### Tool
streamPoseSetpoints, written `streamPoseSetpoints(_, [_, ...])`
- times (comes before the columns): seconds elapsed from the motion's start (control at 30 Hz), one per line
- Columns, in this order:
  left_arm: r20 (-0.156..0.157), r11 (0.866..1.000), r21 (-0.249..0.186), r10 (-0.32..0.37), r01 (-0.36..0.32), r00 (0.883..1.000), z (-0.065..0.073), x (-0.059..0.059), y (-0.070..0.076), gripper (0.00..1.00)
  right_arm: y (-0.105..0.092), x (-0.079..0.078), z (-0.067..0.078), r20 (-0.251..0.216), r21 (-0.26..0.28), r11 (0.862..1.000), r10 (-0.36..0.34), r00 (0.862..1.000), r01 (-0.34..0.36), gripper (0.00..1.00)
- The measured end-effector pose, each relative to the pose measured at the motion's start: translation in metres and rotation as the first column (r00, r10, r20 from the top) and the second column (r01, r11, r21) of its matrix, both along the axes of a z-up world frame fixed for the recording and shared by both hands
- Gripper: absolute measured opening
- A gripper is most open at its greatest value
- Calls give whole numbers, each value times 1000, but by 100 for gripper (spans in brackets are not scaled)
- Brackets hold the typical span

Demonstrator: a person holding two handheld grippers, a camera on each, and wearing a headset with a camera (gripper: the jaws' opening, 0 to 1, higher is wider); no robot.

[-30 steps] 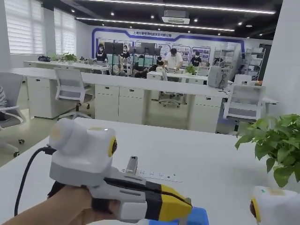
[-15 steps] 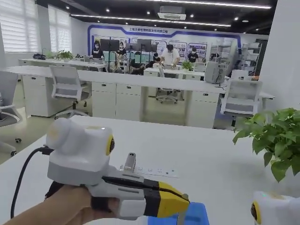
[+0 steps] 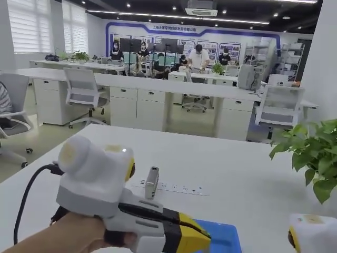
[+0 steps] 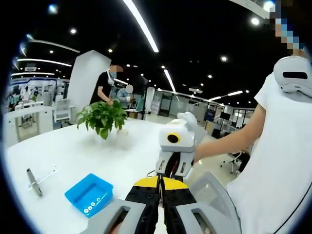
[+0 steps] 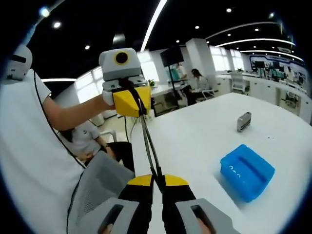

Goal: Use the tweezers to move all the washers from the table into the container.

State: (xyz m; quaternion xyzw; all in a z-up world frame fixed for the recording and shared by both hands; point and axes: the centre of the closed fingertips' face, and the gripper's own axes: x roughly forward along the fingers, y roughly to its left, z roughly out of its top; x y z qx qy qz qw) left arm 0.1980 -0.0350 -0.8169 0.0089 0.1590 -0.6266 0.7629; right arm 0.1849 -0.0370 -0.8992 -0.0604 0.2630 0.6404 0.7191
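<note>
- At 6 o'clock of the right gripper view, the right gripper [image 5: 156, 179] is clenching the near end of the tweezers [image 5: 147, 139]. These are running up toward 11 o'clock into the yellow tips of the left gripper [image 5: 140, 113], which look to be pressing shut on them too.
- Toward 8 o'clock of the left gripper view, the blue container [image 4: 83, 187] is sitting on the white table [image 4: 73, 151]. Several washers [image 4: 91, 207] are lying flat on its floor as small pale rings. Whether more are waiting on the table is too small to tell.
- I am judging the washers to be light, thin, hard and slippery, and likely to skid when nudged. Pinching 1 across its ring, with 1 tip through the hole, is looking safest.
- The tweezers are looking slim and springy, so gripping them mid-shank should be letting a squeeze close the tips.
- Against 1.0 s ago, the whole head view is sitting differently, so the headset is moving rather than the bench. At 5 o'clock there, more of the container is showing, while the left gripper is keeping much the same pose.
</note>
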Motion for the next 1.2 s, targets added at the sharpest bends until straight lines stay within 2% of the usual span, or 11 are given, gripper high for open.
streamPoseSetpoints(0.3, [7, 992, 123, -22, 21, 1000, -22, -3, 4, 0, -11, 3, -16, 84, -154, 987, 59, 995, -45, 2])
streamPoseSetpoints(0.43, [14, 984, 177, -32, 28, 999, -33, -5, 6, 0, -15, 5, -24, 89, -195, 979, 79, 993, -60, 2])
streamPoseSetpoints(0.53, [25, 965, 260, -49, 41, 998, -49, -7, 8, 0, -17, 4, -35, 97, -245, 966, 109, 989, -82, 2])
streamPoseSetpoints(0.63, [24, 947, 315, -70, 59, 997, -63, -10, 9, 0, -16, 3, -49, 85, -285, 952, 138, 987, -108, 2])
streamPoseSetpoints(0.77, [49, 885, 461, -100, 66, 994, -91, -12, 17, 0, -14, 2, -69, 59, -332, 935, 155, 986, -127, 2])
streamPoseSetpoints(0.83, [48, 870, 488, -110, 73, 993, -102, -16, 16, 0, -15, 0, -79, 48, -366, 919, 176, 983, -147, 2])
streamPoseSetpoints(0.9, [41, 867, 492, -114, 79, 993, -108, -20, 14, 0, -17, -3, -90, 54, -418, 892, 213, 976, -171, 1])
streamPoseSetpoints(0.93, [45, 860, 504, -117, 78, 992, -112, -19, 15, 0, -17, -4, -95, 58, -445, 876, 234, 970, -185, 1])
streamPoseSetpoints(1.03, [64, 815, 575, -131, 70, 989, -131, -18, 22, 0, -17, -4, -103, 57, -463, 868, 235, 970, -182, 1])
streamPoseSetpoints(1.13, [62, 817, 573, -113, 57, 992, -147, -17, 20, 0, -23, 1, -114, 45, -492, 853, 221, 974, -171, 2])
streamPoseSetpoints(1.2, [55, 822, 567, -99, 50, 994, -159, -17, 18, 0, -28, 1, -123, 37, -524, 832, 236, 971, -182, 2])
